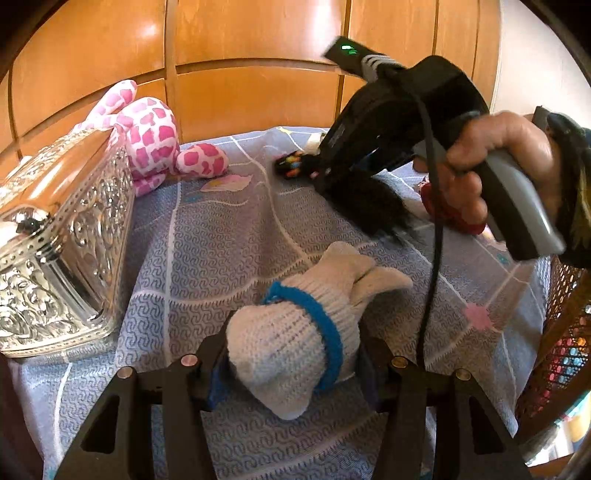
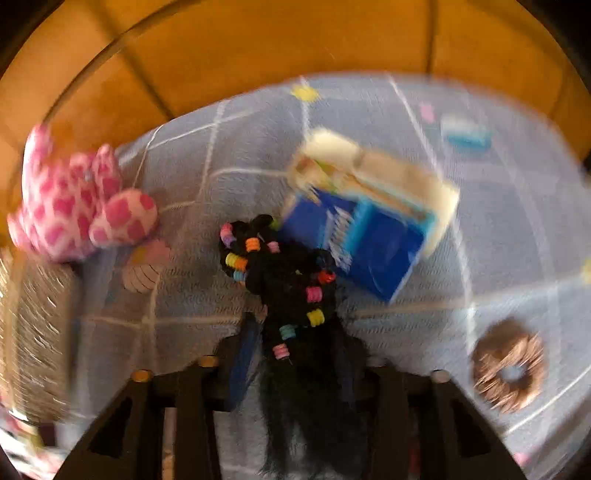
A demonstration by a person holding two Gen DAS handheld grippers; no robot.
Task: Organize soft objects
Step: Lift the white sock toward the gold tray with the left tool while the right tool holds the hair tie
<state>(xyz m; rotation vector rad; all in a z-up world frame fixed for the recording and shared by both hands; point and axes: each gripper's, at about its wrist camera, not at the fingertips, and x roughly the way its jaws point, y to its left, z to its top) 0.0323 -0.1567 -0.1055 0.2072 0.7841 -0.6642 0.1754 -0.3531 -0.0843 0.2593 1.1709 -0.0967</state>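
My left gripper [image 1: 291,363] is shut on a white knitted sock bundle with a blue band [image 1: 295,332], held just above the blue patterned bedspread [image 1: 207,243]. My right gripper [image 2: 295,350] is shut on a black furry hair tie with coloured beads [image 2: 291,291], held above the bedspread; it also shows in the left wrist view [image 1: 317,168] with the black fur [image 1: 365,203] hanging from it. A pink-and-white spotted plush toy [image 1: 155,144] lies at the back left, also in the right wrist view [image 2: 77,206].
An ornate silver box [image 1: 62,236] stands on the left. A blue-and-white packet [image 2: 365,218] lies mid-bed, a brown scrunchie [image 2: 509,365] on the right, a small blue item [image 2: 467,134] further back. A red item [image 1: 450,216] lies behind the right hand. Wooden panels [image 1: 258,33] back the bed. A wicker basket [image 1: 565,332] is at the right.
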